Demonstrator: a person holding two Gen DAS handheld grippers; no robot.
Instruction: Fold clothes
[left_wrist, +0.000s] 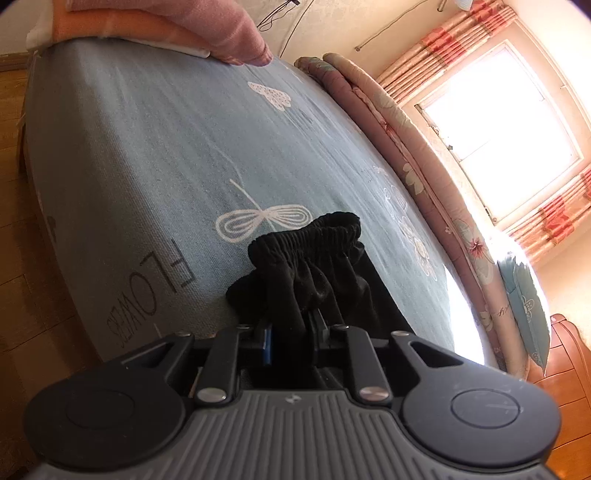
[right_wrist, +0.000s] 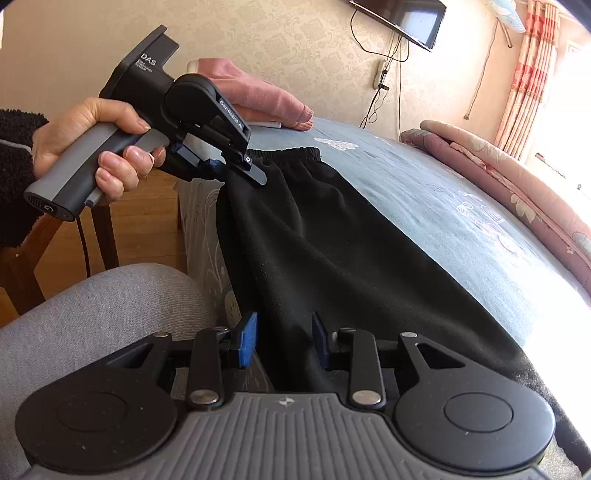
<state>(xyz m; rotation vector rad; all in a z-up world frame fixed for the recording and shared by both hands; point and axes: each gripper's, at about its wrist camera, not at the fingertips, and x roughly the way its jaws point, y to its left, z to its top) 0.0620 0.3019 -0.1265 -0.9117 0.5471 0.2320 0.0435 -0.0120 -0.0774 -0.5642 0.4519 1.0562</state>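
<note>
on blue bedsheet (left_wrist: 155, 155) black trousers (right_wrist: 314, 236) bunch in clamped left gripper (left_wrist: 290, 330), between parted right gripper (right_wrist: 284, 341).

Right tool (right_wrist: 284, 339) agape over black trousers (right_wrist: 314, 236); left tool (right_wrist: 240, 166) pinching waistband.

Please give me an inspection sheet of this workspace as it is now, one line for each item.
Surface: blue sheet on a bed, flat.
Job's things: black trousers, waistband on the bed, near side hanging over the edge.
Clutter: pink folded clothes at the far end; rolled quilt along the window side.
Grippers: left gripper shut on the trousers at the waistband; right gripper open, cloth between the jaws.
Cables: wall cables under a TV.
Surroundings: window, curtains, wooden floor.
</note>
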